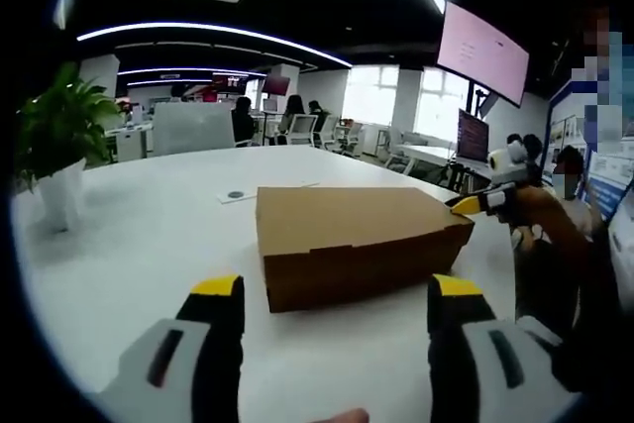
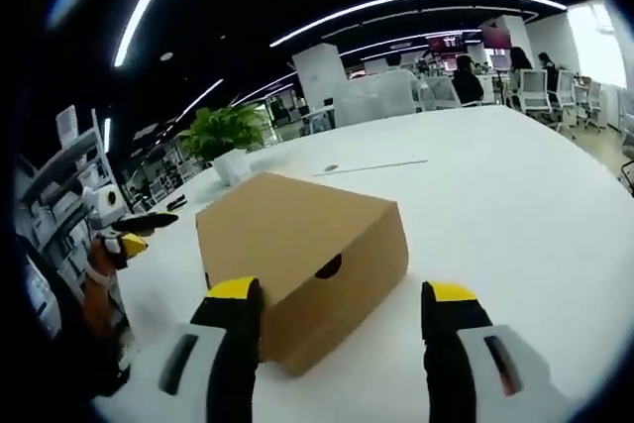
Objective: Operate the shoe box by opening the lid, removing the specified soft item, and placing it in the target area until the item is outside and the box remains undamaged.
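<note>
Shoe box: I see the shoe box [image 1: 352,240] lying closed on the white desk [image 1: 149,235], lid flat, long side toward my left gripper view. In my right gripper view the shoe box [image 2: 297,245] shows its short end with a round finger hole.
Left gripper: my left gripper [image 1: 337,319] hangs short of the box's near long side, not touching it. Jaws spread wide, nothing between them.
Right gripper: my right gripper [image 2: 342,329] sits at the box's near bottom corner; its left jaw is just beside the cardboard, and I cannot tell if it touches. Jaws spread, nothing held. In my left gripper view the right gripper [image 1: 485,200] comes in from the right, its yellow tip at the box's far right corner.
Desk edges: bare white surface runs wide around the box on the far side and to the right in my right gripper view.
Plant: a potted plant [image 1: 59,146] stands near the desk's left edge, well apart from the box.
Paper: a flat sheet [image 1: 238,195] lies just behind the box.
Room: office chairs and seated people lie beyond the desk's far edge.
</note>
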The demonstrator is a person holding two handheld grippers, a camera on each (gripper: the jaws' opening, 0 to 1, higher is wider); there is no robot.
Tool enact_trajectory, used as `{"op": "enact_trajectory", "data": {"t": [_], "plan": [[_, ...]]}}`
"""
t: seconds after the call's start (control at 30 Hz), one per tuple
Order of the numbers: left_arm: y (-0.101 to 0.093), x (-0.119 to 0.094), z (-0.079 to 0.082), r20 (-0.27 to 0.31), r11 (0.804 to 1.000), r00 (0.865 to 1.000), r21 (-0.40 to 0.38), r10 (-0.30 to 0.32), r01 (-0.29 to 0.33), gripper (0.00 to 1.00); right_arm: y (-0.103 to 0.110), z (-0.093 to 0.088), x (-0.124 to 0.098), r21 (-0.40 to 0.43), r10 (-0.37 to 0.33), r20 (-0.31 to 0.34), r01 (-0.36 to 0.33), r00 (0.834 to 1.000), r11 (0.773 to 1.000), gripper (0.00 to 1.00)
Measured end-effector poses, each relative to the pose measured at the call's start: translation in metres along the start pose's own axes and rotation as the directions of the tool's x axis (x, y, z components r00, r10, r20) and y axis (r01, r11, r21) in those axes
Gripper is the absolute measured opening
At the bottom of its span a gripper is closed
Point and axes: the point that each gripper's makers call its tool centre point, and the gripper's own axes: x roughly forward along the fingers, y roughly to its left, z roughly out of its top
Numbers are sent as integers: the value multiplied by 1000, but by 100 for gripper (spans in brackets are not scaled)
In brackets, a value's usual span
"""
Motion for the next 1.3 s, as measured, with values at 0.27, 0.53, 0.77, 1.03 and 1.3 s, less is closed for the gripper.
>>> {"op": "enact_trajectory", "data": {"t": [0.27,0.53,0.77,1.03,1.3], "plan": [[-4,-1,0,-2,1000,1000,5,-8,8,77,1,-7,2,139,61,-24,-57,998,989,62],[-3,-4,-2,-11,1000,1000,10,-4,4,76,3,-9,2,176,73,-29,-67,997,982,61],[-3,-7,-2,-13,1000,1000,11,-3,4,76,16,-13,3,313,164,-34,-145,986,939,52],[-8,-6,-4,-19,1000,1000,10,-15,15,76,7,-16,5,332,142,-57,-115,988,936,60],[-15,-5,-8,-29,999,999,8,-38,38,75,33,-18,0,481,212,-72,-152,975,864,54]]}}
